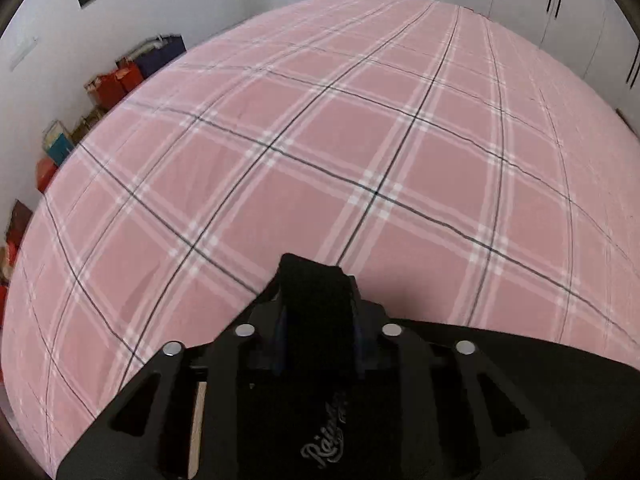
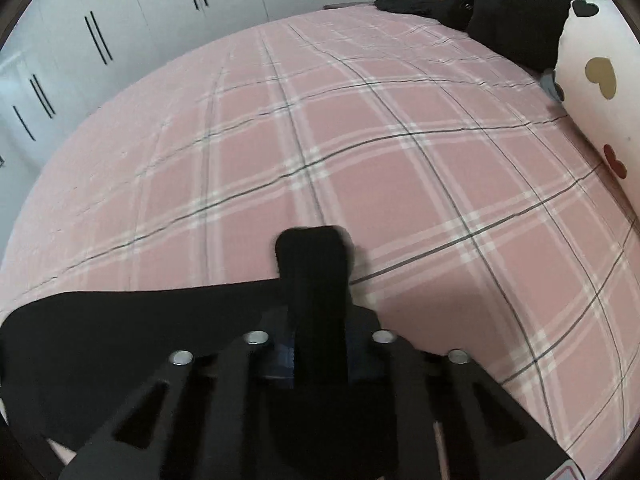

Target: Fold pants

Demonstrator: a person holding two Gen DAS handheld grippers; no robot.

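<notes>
In the left wrist view we see our left gripper [image 1: 314,276] closed on a fold of the black pants [image 1: 520,364], which spread to the right along the near edge of the pink plaid bed [image 1: 320,140]; only here do gift bags [image 1: 116,84] line the wall. In the right wrist view our right gripper [image 2: 312,248] pinches the same pants [image 2: 120,320], and only here a heart-print pillow [image 2: 596,80] and dark clothing [image 2: 492,12] show at the far right corner. Both bodies hide the cloth beneath.
</notes>
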